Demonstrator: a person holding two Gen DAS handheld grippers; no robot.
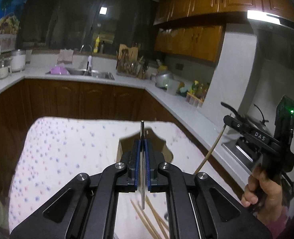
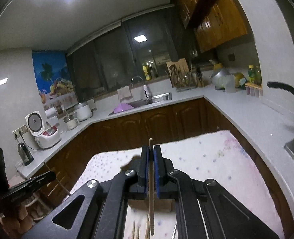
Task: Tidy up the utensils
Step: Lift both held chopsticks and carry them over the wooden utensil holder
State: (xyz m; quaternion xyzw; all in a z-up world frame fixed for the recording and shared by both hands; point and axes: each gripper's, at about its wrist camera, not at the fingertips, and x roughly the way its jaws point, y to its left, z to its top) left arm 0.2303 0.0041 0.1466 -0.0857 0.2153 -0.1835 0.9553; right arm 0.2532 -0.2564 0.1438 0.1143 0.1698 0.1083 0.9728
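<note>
Cardboard box (image 1: 125,149) lies just ahead of both grippers, contents hidden. Left gripper (image 1: 142,149) clamps a metal utensil (image 1: 142,171); right gripper (image 2: 151,155) clamps a wooden chopstick (image 2: 151,189).

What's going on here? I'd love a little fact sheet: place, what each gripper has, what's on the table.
place: home kitchen, night outside
left gripper: shut on a thin metal utensil, held upright; type unclear
right gripper: shut on a wooden chopstick, also upright
table: covered by a dotted cloth
on the table: loose chopsticks below the grippers, a brown box behind them
person: hand grips the right gripper's handle
background: sink, rice cooker, utensil rack on the counter
</note>
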